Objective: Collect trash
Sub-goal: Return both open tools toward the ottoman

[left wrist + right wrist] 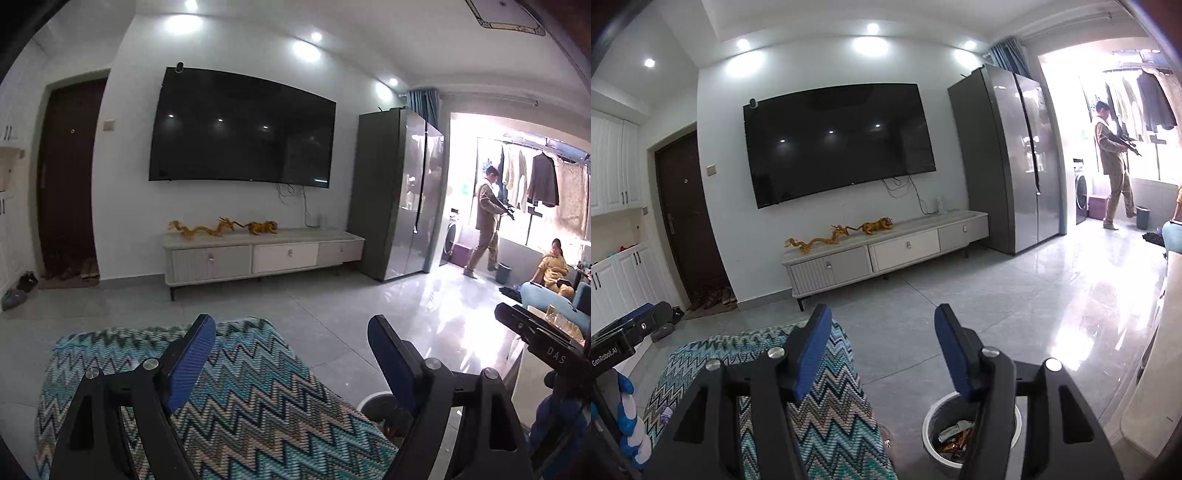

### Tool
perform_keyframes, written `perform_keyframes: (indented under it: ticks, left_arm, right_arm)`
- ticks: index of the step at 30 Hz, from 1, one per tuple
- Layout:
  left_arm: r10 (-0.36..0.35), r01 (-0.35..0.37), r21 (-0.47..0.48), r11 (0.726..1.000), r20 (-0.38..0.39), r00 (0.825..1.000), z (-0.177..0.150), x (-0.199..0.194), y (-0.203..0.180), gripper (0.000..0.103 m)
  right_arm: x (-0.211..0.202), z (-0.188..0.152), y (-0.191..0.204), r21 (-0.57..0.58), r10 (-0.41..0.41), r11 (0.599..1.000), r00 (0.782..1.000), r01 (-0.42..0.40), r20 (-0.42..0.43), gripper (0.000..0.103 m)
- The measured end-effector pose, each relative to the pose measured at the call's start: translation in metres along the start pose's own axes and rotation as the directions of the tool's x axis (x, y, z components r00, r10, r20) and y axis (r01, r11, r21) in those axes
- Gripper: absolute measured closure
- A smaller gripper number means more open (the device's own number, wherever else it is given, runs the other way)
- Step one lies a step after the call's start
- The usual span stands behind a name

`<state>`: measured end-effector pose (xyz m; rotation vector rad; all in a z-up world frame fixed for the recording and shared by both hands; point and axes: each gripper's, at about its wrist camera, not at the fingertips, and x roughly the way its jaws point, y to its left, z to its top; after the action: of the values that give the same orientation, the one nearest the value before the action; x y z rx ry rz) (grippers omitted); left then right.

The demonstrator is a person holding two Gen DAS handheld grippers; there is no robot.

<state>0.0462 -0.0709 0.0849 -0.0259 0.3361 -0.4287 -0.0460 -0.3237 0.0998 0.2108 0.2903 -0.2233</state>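
Note:
A round white-rimmed trash bin (932, 424) stands on the floor under my right gripper (882, 328), with several wrappers (955, 437) inside. The right gripper is open and empty, held above the bin and the rug's edge. My left gripper (291, 332) is open and empty above the zigzag rug (240, 398); the bin's rim (373, 397) shows just behind its right finger. The right gripper's body (535, 339) shows at the right of the left wrist view, and the left gripper's body (624, 332) shows at the left of the right wrist view.
A TV cabinet (886, 251) with gold dragon figures stands under a wall TV (838, 140). A tall fridge (1008, 158) stands right of it. A pale table edge (1152, 369) is at right. Two people (487, 221) are near the bright balcony. Shoes lie by the door (66, 177).

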Motion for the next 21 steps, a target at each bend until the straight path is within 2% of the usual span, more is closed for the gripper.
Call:
perform_keyframes:
  ticks: [6,8,12,17,19,21]
  left_arm:
    - [0.105,-0.106,0.010,0.994,0.024,0.994,-0.015,-0.032,0.034,0.019]
    - [0.145,-0.145,0.000,0.989,0.033,0.989,-0.022,-0.041,0.049,0.013]
    - [0.220,-0.218,-0.054,0.975,0.039,0.975,-0.034,-0.055,0.086,0.010]
    - [0.316,-0.310,-0.140,0.940,0.016,0.949,-0.048,-0.073,0.147,0.010]
    - [0.362,-0.356,-0.177,0.918,0.002,0.932,-0.057,-0.083,0.174,0.010]
    - [0.418,-0.411,-0.208,0.887,-0.012,0.908,-0.066,-0.096,0.203,0.010]
  right_arm:
    - [-0.013,-0.002,0.039,-0.062,0.061,0.996,0.998,-0.060,0.012,0.042]
    - [-0.013,-0.003,0.051,-0.082,0.078,0.994,0.997,-0.077,0.009,0.042]
    - [-0.010,-0.008,0.068,-0.114,0.115,0.987,0.993,-0.115,-0.005,0.041]
    - [0.000,-0.016,0.093,-0.143,0.158,0.976,0.987,-0.163,-0.042,0.041]
    - [0.007,-0.020,0.101,-0.150,0.172,0.972,0.983,-0.179,-0.059,0.041]
    - [0.019,-0.024,0.109,-0.152,0.193,0.967,0.978,-0.204,-0.080,0.041]
